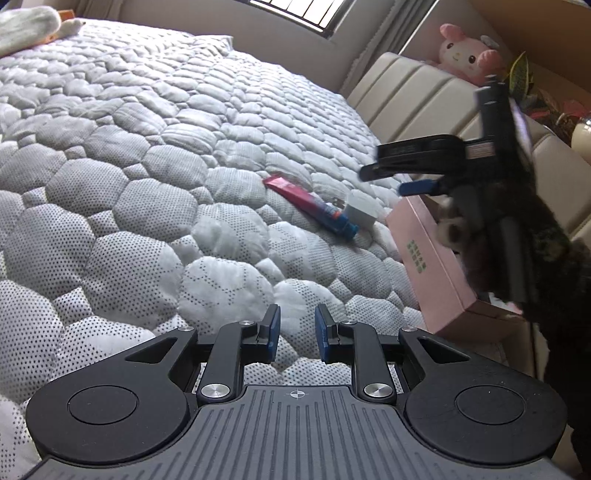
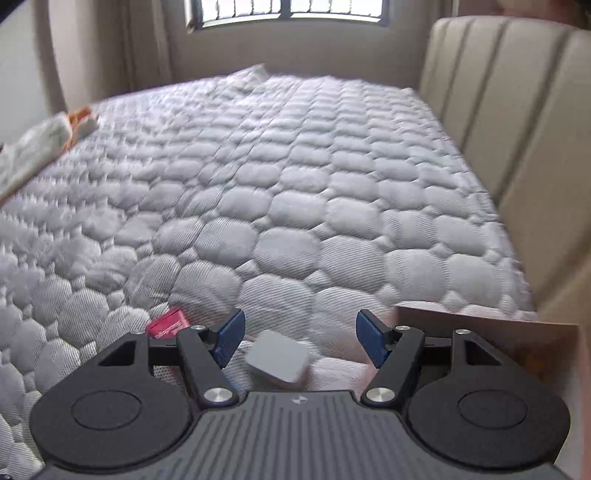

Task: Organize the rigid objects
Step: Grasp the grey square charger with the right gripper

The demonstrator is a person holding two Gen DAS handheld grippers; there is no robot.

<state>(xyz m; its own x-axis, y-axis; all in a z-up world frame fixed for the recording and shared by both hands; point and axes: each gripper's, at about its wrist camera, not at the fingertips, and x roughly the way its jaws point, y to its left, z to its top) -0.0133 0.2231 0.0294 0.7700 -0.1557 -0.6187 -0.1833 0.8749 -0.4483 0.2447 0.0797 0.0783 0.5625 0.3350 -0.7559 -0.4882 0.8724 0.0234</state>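
A pink and blue tube (image 1: 312, 205) lies on the quilted mattress (image 1: 147, 166), touching a small white block (image 1: 362, 210). A pink box (image 1: 436, 266) stands open at the mattress's right edge. My left gripper (image 1: 297, 334) hovers low over the mattress, jaws a little apart and empty. My right gripper (image 1: 388, 181) shows in the left wrist view above the white block and the box. In the right wrist view it (image 2: 299, 341) is wide open and empty, with the white block (image 2: 279, 360) just below between the fingers, the tube's pink end (image 2: 168, 323) at left and the box's corner (image 2: 487, 332) at right.
A beige padded headboard (image 2: 517, 129) runs along the mattress's right side. A pink plush toy (image 1: 469, 51) and a plant (image 1: 521, 77) sit behind it. A white plush with orange parts (image 2: 48, 140) lies at the far left. A window (image 2: 291, 11) is at the far end.
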